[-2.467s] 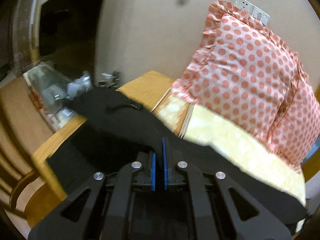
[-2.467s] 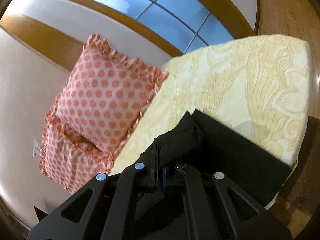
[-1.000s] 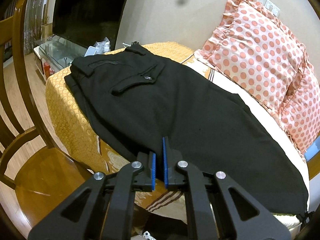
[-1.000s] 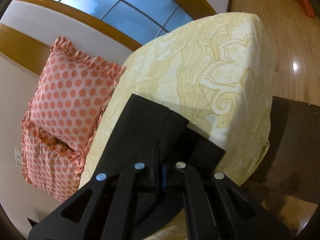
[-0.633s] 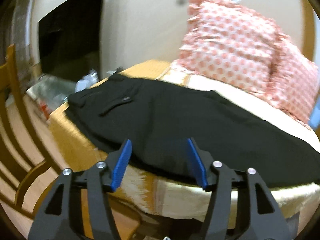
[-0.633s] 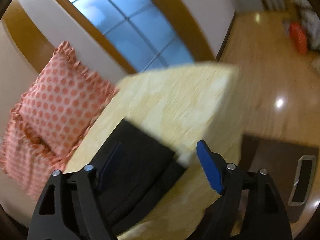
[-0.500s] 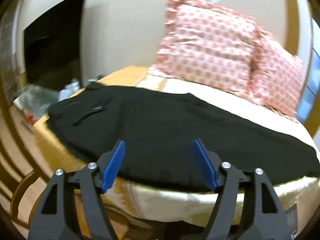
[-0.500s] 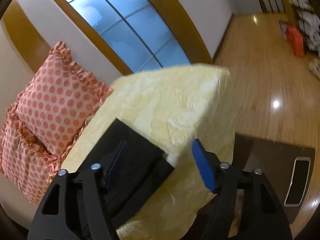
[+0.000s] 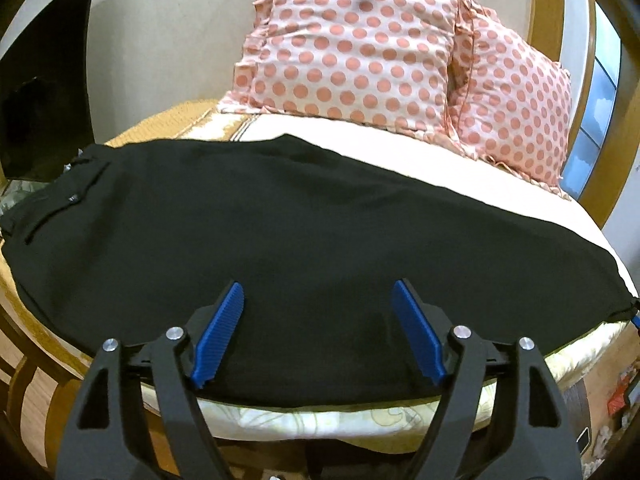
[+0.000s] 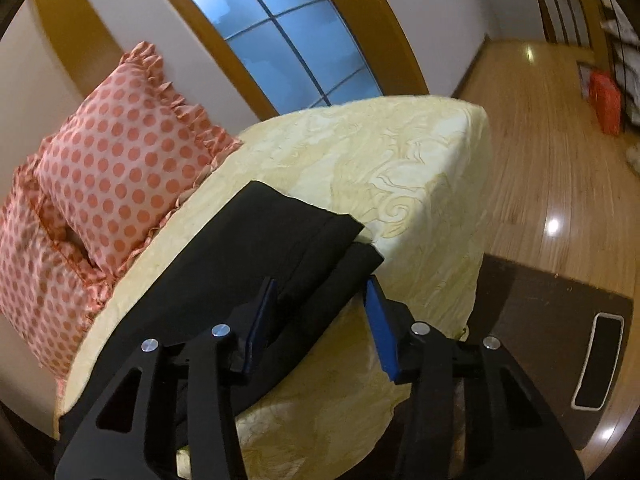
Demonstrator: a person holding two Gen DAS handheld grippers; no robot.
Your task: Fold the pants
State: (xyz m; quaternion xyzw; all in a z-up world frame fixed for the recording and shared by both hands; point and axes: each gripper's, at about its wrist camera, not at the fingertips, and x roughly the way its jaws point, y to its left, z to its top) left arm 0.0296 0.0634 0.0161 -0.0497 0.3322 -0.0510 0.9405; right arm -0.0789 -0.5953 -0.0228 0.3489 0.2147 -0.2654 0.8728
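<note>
Both grippers, left opening, right narrowing, empty over pants; lengthwise fold laid; next, regrip cuffs.

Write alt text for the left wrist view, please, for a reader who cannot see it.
Black pants lie spread lengthwise across a cream bedspread, seen past the open left tongs with blue pads and nothing between them. Two pink polka-dot pillows lean against the wall behind.
</note>
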